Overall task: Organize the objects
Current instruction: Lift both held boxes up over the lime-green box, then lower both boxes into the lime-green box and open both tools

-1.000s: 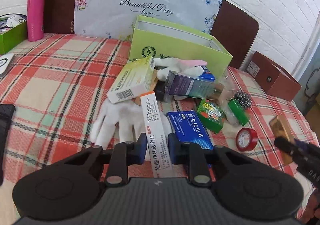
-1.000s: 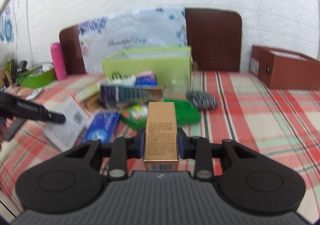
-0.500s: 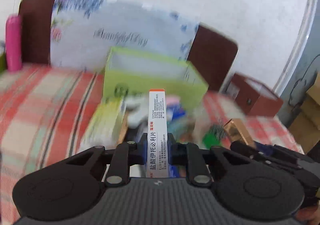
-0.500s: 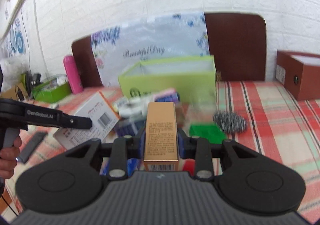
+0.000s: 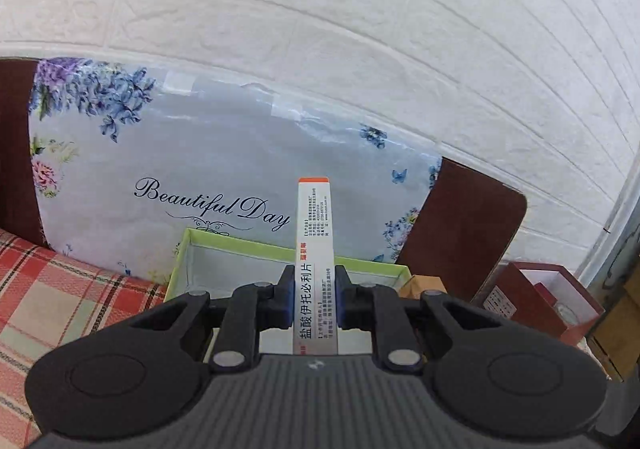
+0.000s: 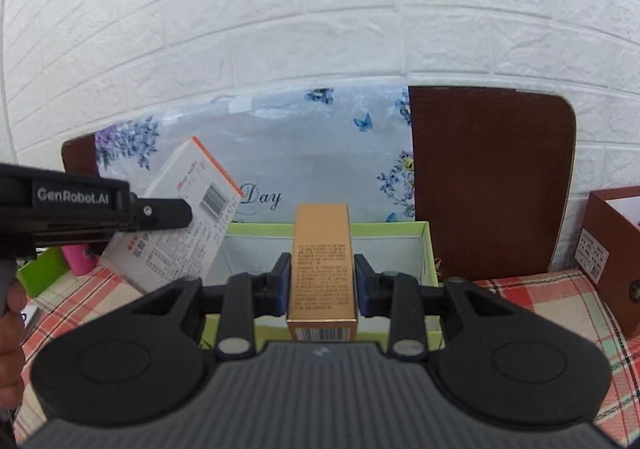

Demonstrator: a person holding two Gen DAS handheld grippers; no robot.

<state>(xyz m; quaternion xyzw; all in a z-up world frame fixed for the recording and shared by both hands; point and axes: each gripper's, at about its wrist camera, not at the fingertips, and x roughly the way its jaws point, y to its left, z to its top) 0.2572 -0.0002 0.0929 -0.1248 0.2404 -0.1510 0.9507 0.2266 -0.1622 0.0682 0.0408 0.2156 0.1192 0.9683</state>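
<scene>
both tongs loaded and carried up to the green box (image 6: 426, 249), open-topped, standing at the far side of the plaid worktop (image 6: 560, 297) against the floral bag (image 5: 200, 169). left tongs (image 5: 315, 299) clenched on the thin edge of the white medicine box (image 5: 315, 269), held upright with its orange end pointing away; jaws just been closing a touch on it, pads pressed on both narrow sides. right tongs (image 6: 322, 285) clenched on the gold box (image 6: 322, 261), flat between the pads, barcode end toward the camera. in the right view, white box (image 6: 180, 225) hanging tilted at the left, over the left rim of the green box, with the left tongs' black finger across it. step in hand, by judgement: drop both into the green box. best done one at a time, not together, since both point at the same opening and the two tools sit close. advance until the far end of each box clears the near wall, then tip the nose down so the box goes in end first. release only once the box is low inside, so that it does not bounce off the rim. white box tall and thin, likely to topple or catch on the left wall; better laid along the side. gold box squat and stiffer, easier to set down near the right wall. floor of the green box mostly hidden behind the tools, so contents cannot be told. red box (image 6: 612, 249) at the far right stays out of the way.
</scene>
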